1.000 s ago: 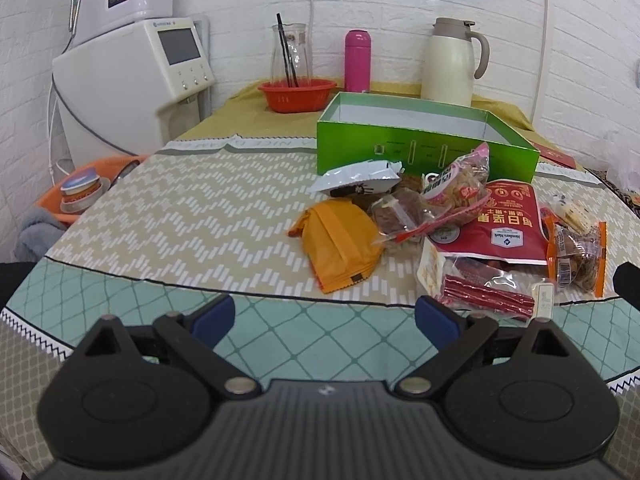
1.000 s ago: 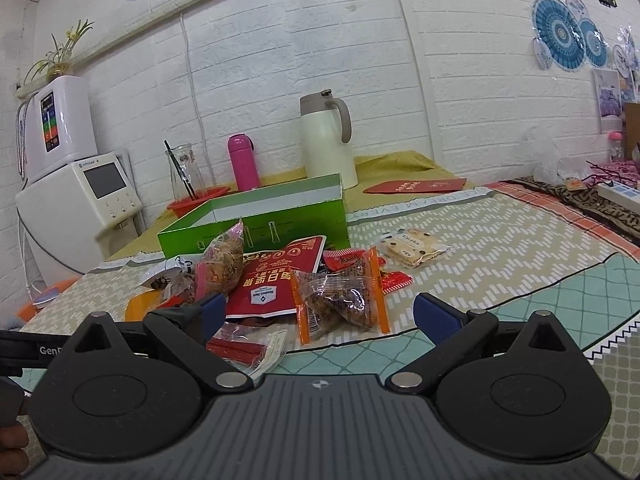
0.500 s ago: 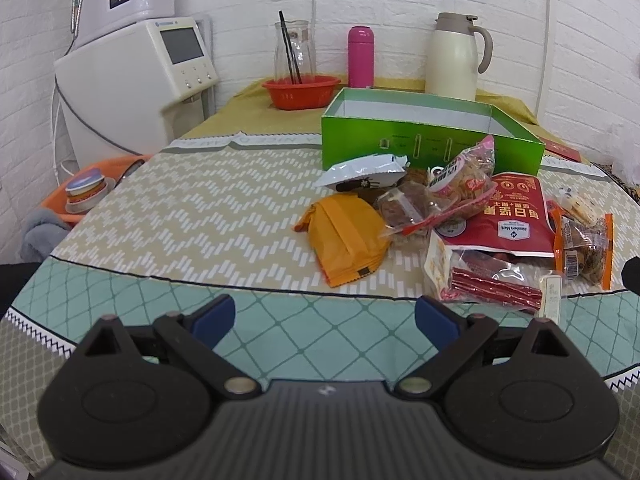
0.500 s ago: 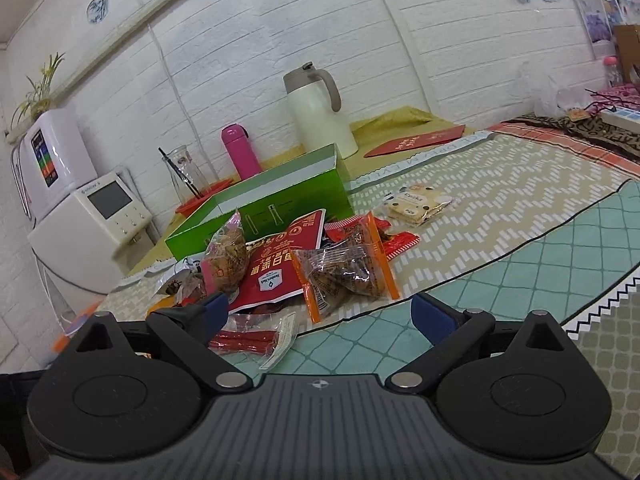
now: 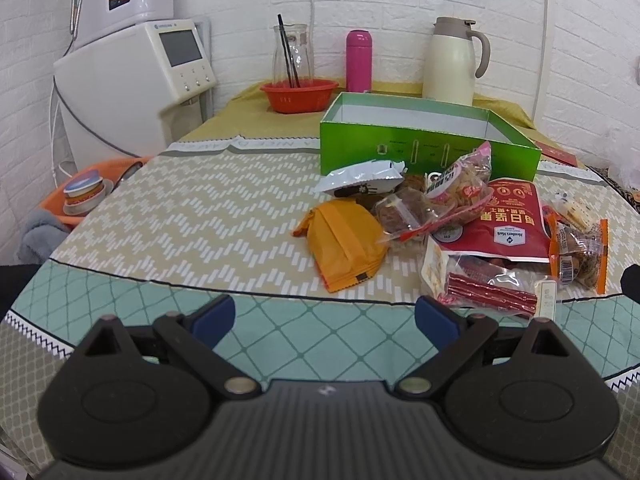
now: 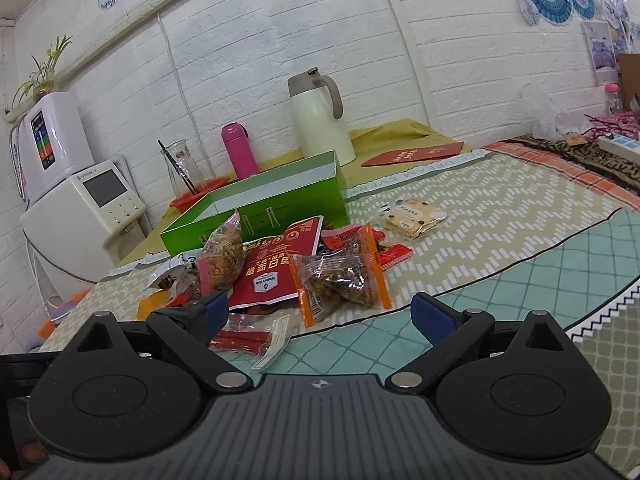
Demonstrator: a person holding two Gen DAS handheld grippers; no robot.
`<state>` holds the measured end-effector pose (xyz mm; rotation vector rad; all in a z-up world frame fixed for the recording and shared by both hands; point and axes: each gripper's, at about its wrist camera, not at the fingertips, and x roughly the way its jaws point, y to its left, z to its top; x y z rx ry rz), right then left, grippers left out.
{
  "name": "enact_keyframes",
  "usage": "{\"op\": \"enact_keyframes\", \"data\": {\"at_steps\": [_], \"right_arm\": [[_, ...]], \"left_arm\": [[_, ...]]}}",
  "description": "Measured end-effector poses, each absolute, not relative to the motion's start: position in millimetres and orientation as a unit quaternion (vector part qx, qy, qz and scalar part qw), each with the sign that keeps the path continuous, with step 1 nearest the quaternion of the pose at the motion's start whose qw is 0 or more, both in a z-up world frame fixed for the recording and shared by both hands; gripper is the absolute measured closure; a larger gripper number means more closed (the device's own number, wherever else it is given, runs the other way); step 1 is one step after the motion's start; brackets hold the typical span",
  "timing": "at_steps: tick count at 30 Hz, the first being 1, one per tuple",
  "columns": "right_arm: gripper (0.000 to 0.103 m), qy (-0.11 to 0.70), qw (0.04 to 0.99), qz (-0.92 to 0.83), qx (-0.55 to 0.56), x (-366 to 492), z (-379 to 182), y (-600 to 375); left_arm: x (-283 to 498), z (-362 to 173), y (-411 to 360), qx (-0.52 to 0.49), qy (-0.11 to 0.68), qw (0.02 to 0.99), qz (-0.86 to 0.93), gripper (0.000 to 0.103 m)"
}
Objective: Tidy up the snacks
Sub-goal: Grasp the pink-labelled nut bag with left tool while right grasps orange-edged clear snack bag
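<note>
A heap of snack packets lies on the patterned tablecloth in front of an open green box. Among them are an orange packet, a silver packet, a large red pouch, a clear bag of red sticks, an orange-edged nut bag and a biscuit pack. My left gripper is open, just short of the orange packet. My right gripper is open too, near the nut bag. Neither holds anything.
Behind the box stand a cream thermos jug, a pink bottle, and a glass jar in a red bowl. A white appliance is at the left. A red envelope lies at the back right.
Both grippers have shifted slightly; the left view has edged closer to the snack heap, and the right view has tilted back toward level. No snack has moved.
</note>
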<state>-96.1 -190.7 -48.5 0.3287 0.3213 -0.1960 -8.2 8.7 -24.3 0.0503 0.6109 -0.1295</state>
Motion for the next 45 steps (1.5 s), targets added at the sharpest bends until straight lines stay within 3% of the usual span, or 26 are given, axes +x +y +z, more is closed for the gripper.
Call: {"op": "enact_keyframes", "data": {"at_steps": [7, 14, 21, 34, 40, 42, 45], "right_arm": [[0.000, 0.158, 0.979, -0.108, 0.066, -81.4, -5.5, -204.5], [0.000, 0.157, 0.980, -0.098, 0.078, -62.8, -6.9, -215.2], [0.000, 0.204, 0.975, -0.093, 0.014, -34.1, -33.7, -197.5], [0.000, 0.249, 0.963, -0.093, 0.048, 2.2, -54.8, -201.5], [0.000, 0.281, 0.952, -0.074, 0.093, 12.9, -66.0, -207.5], [0.000, 0.274, 0.955, -0.068, 0.097, 10.4, -65.7, -207.9], [0.004, 0.268, 0.956, -0.065, 0.104, 7.4, -65.1, -208.3]], "left_arm": [[15.1, 2.6, 24.0, 0.015, 0.268, 0.961, -0.070, 0.007], [40.1, 13.5, -2.5, 0.027, 0.203, 0.969, -0.137, 0.007], [67.2, 1.1, -59.0, 0.106, 0.213, 0.951, -0.200, 0.007], [114.8, -27.3, -87.9, 0.117, 0.270, 0.920, -0.258, 0.007], [126.9, -31.6, -76.0, 0.064, 0.299, 0.911, -0.275, 0.030], [122.9, -31.3, -77.6, 0.069, 0.291, 0.912, -0.281, 0.048], [116.3, -30.8, -80.6, 0.080, 0.283, 0.913, -0.283, 0.050]]}}
